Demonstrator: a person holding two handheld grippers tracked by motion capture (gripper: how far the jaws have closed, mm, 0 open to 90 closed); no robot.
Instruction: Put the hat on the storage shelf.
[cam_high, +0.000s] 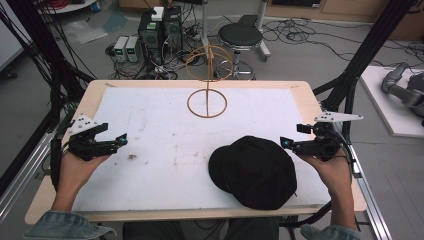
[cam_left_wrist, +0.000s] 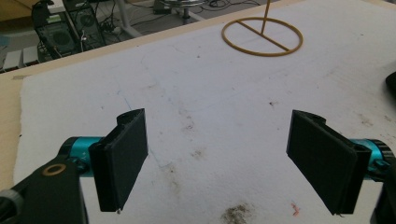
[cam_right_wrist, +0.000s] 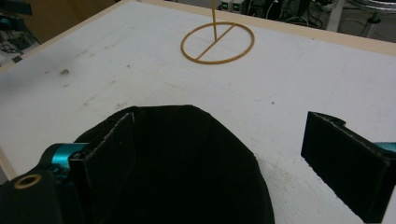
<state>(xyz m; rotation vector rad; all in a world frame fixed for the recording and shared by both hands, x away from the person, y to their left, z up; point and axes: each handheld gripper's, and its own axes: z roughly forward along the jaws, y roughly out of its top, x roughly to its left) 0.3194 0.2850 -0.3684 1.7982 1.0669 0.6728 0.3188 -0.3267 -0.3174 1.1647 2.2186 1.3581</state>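
Seen from the high view, your left claw (cam_high: 116, 134) is held at the left edge of the table (cam_high: 303, 94), its jaws spread wide and grasping nothing; in the left gripper view the same claw (cam_left_wrist: 217, 163) shows both black pads apart over the stained white mat (cam_left_wrist: 187, 84), with bare mat between them. Your right claw (cam_high: 291, 136) sits at the right edge of the table, likewise released; in the right gripper view this claw (cam_right_wrist: 233, 163) has its jaws well apart, the left pad overlapping the hat and the right pad over white mat. The black hat (cam_high: 255, 171) lies flat on the near right part of the mat (cam_high: 150, 130), just beside your right claw, and its dark crown (cam_right_wrist: 187, 158) rises between the jaws in the right gripper view; whether a pad touches it cannot be told. A thin wooden ring stand (cam_high: 207, 102) stands upright at the far centre of the mat, well apart from both claws and from the hat.
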